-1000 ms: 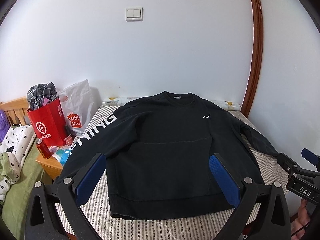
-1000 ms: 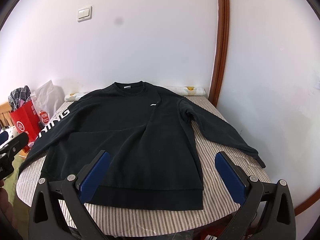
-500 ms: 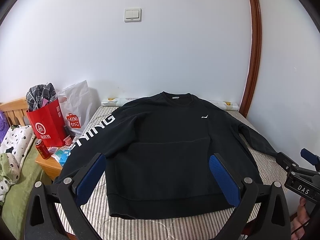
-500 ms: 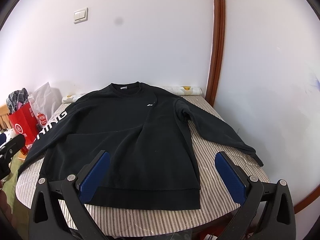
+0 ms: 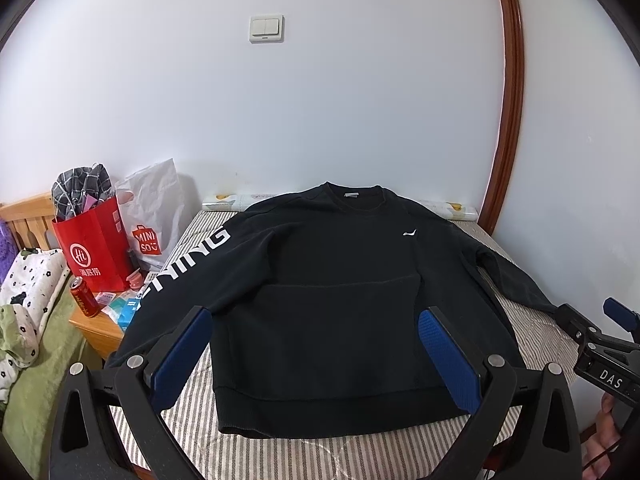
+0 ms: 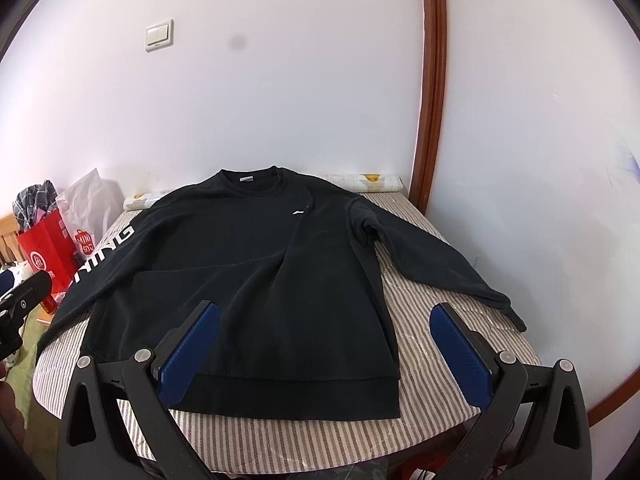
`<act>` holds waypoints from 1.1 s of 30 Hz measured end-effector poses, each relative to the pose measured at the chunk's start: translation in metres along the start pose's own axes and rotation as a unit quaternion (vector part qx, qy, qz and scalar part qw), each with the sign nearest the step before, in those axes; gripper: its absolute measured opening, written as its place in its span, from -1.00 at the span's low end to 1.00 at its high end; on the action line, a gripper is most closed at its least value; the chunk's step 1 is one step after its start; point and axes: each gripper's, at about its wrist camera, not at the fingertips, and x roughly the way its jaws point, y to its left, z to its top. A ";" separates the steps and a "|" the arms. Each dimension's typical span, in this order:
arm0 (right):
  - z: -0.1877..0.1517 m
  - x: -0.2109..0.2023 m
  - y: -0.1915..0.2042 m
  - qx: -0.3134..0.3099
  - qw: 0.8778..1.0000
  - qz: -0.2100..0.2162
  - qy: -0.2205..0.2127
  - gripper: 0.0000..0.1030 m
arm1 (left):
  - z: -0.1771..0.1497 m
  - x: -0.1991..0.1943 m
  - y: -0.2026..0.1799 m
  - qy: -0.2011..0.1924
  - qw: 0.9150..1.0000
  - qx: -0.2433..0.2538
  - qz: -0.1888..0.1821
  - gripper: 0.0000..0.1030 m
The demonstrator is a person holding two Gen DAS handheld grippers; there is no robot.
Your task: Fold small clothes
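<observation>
Both the left gripper (image 5: 316,354) and right gripper (image 6: 326,350) have drawn back slightly, jaws spread and empty. The black long-sleeved cotton sweatshirt (image 5: 340,300) lies flat on the striped bed (image 6: 440,320), unfolded; folding hasn't begun.

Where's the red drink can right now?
Left wrist view, far left: the red can stands on the wooden bedside stand, just in front of the red paper bag.

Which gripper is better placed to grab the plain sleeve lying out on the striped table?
Right. The right gripper hangs open nearest the plain sleeve; the left gripper faces the sweatshirt body and lettered sleeve.
</observation>
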 end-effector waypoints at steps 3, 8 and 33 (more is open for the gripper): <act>0.002 -0.001 -0.001 0.003 1.000 0.000 -0.002 1.00 | 0.003 0.000 0.003 0.002 1.000 -0.004 -0.004 1.00; 0.007 0.001 0.004 -0.003 1.000 0.003 -0.004 1.00 | 0.007 0.007 0.007 0.004 1.000 -0.004 -0.020 1.00; -0.030 0.149 0.029 -0.013 0.996 0.005 0.087 0.99 | -0.071 0.155 0.161 0.130 0.973 -0.191 -0.030 0.91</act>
